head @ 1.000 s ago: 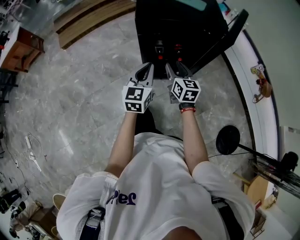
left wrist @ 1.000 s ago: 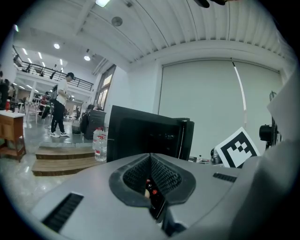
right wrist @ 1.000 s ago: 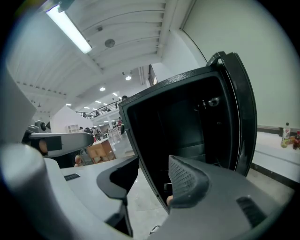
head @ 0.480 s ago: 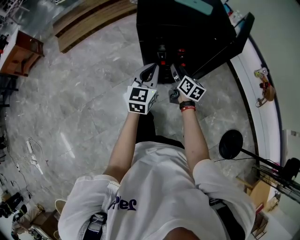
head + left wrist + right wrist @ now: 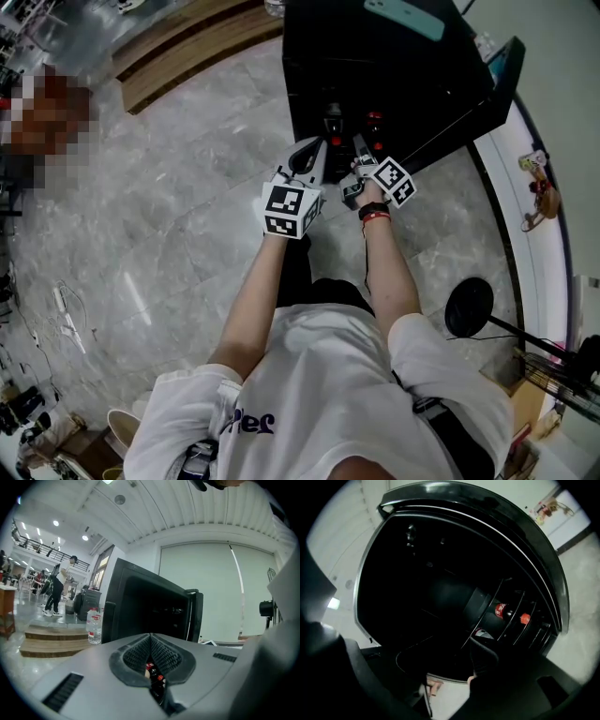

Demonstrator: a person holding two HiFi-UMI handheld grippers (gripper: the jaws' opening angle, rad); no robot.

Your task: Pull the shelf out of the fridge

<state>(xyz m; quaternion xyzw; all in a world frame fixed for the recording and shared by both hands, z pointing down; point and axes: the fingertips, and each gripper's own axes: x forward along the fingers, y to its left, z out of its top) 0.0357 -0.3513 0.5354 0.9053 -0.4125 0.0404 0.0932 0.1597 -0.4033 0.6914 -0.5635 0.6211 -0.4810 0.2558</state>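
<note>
**Both grippers at fridge mouth, shelf not gripped yet**

Fridge (image 5: 375, 66) sits on the floor (image 5: 187, 187), with its door (image 5: 473, 89) swung open to the right in the head view. Shelf (image 5: 511, 620) is inside the cavity. It's a wire rack with bottles (image 5: 500, 610) lying on it, red caps toward the opening.

Left gripper (image 5: 312, 157) hovers at the opening, clenched, pads meeting, nothing in them. Right gripper (image 5: 361, 157) is just beside it, rolled over. Its jaws are wide apart and have just been opening. Only dark cavity and a strip of floor show between them. The shelf wires are just ahead, not touched.

Risks, my read:
- Bottles look loose on the rack, so a quick or tilted pull probably rolls them forward and off the front.
- A one-handed pull from the right side could skew the rack and jam it on its side supports.
- With thin wire and a dark interior, the jaws may close on air or on a bottle neck.
- Left can't share the load while clenched.

Shelf lies flat, front edge facing the person, toward the bottom of the head view. Wires seem to run front to back. Long axis is likely across the fridge width, but it's too dark to be sure.
</note>
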